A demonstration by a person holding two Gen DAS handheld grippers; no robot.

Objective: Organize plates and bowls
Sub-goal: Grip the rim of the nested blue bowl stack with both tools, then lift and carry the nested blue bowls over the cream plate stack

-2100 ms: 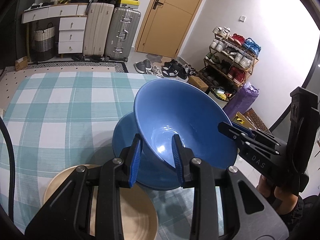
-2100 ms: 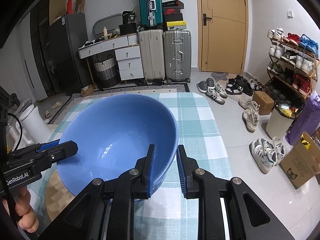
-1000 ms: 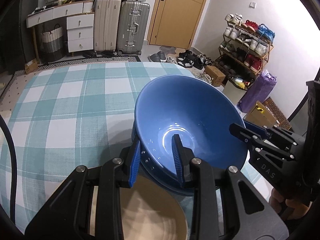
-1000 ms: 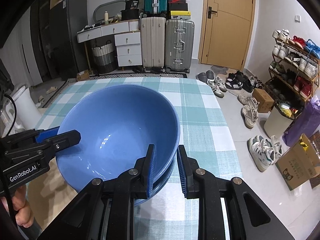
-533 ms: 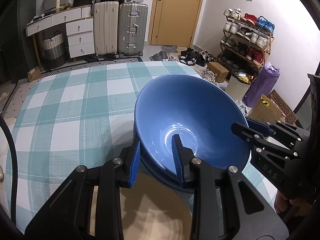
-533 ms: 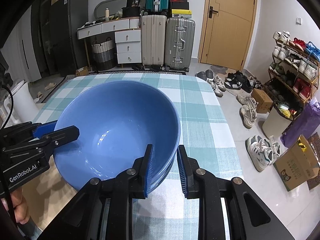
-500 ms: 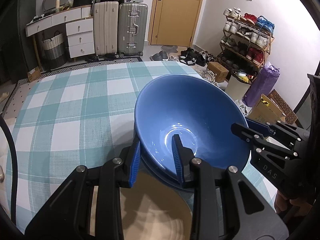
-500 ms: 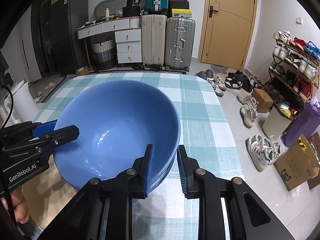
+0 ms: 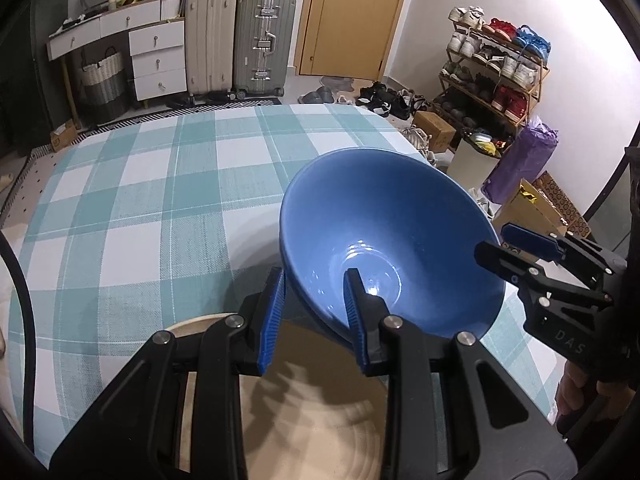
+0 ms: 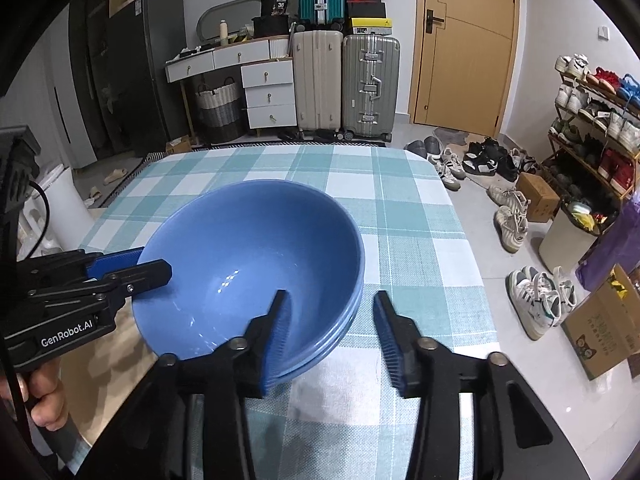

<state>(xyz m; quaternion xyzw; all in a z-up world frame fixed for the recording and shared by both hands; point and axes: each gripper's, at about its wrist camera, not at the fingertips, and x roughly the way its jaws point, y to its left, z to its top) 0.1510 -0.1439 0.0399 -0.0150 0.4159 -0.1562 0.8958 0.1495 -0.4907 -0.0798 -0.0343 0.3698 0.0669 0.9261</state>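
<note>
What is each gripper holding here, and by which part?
Left gripper pinches the top blue bowl by its near rim. Right gripper is open, holding nothing.

In the right wrist view, nested bowls (image 10: 256,248) sit centre frame on the tabletop (image 10: 400,216). A plate (image 9: 304,412) lies lower centre of the left wrist view, just below them. Suitcases (image 10: 348,84) stand upper centre, behind the tabletop.

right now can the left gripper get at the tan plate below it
Probably not yet. The left gripper straddles the blue bowl rim, so it must let go first. After that the tan plate lies directly beneath with nothing on its bare face.
</note>
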